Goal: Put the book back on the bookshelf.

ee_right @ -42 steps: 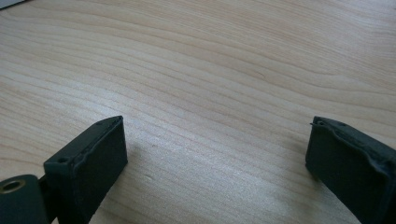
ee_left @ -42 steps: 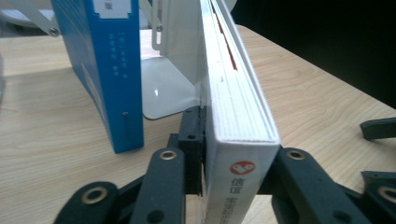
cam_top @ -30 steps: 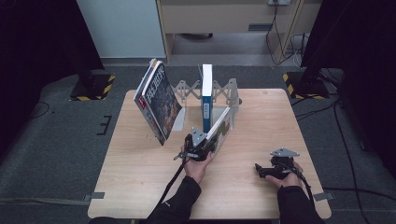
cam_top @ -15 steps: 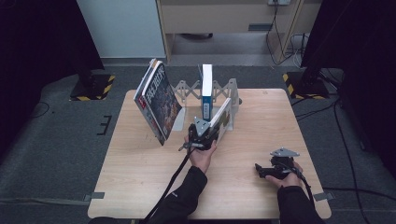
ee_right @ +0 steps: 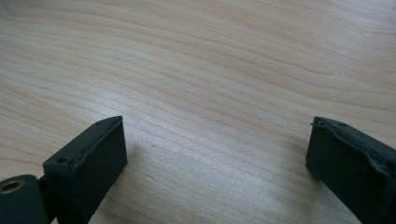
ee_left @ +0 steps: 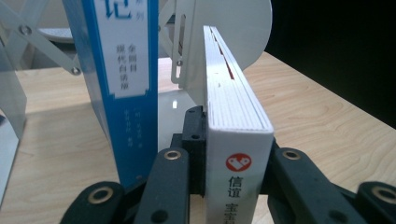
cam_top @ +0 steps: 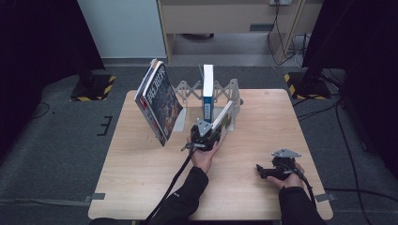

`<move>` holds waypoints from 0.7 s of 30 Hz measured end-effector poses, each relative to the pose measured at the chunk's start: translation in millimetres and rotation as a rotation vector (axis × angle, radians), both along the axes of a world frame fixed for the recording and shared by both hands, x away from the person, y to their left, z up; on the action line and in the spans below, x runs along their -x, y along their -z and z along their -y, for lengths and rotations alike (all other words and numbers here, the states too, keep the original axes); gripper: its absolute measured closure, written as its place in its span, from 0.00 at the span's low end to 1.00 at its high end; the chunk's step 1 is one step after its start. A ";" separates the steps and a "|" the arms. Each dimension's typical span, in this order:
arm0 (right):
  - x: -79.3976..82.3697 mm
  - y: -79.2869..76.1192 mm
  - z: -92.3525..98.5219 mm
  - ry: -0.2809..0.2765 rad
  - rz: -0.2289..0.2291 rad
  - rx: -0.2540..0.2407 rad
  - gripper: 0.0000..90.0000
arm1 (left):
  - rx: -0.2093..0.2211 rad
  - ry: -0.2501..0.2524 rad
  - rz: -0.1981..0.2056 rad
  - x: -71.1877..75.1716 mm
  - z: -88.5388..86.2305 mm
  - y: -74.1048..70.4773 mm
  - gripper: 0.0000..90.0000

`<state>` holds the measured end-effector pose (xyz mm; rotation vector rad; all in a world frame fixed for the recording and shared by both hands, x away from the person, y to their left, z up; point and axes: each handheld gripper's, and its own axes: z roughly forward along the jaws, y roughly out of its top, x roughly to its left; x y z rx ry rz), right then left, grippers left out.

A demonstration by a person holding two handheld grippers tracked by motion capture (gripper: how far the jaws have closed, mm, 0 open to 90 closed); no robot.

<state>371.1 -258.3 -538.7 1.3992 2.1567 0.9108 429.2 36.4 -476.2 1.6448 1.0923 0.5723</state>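
Note:
My left gripper (cam_top: 207,133) is shut on the lower spine end of a white book (cam_top: 222,115), which tilts up and to the right against the right end of a grey folding book rack (cam_top: 187,90). In the left gripper view the white book (ee_left: 236,116) sits pinched between the black jaws of the left gripper (ee_left: 236,149), close beside an upright blue book (ee_left: 126,70). That blue book (cam_top: 208,91) stands in the rack's middle. My right gripper (cam_top: 263,172) rests on the table at the front right, open and empty, with bare wood between the jaws of the right gripper (ee_right: 217,154).
A large magazine (cam_top: 159,101) leans at the rack's left end, its cover facing the front. The wooden table (cam_top: 141,187) has free room at the front left and far right. Dark floor and yellow-black stand feet (cam_top: 94,89) surround the table.
My left gripper has carried the white book a little away from the person, closer to the rack and the blue book. The right gripper has stayed put.

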 end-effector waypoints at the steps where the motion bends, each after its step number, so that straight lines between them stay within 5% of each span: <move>1: -0.1 0.0 0.1 -0.001 0.001 0.001 0.06 | 0.000 0.001 -0.005 0.4 -0.8 0.4 0.82; 10: -0.1 0.0 0.0 -0.001 0.001 0.001 0.06 | -0.039 0.025 -0.034 5.9 2.7 8.6 0.80; 21: -0.2 0.2 -0.2 0.000 0.002 0.002 0.06 | -0.040 0.051 -0.009 12.3 -1.9 10.3 0.69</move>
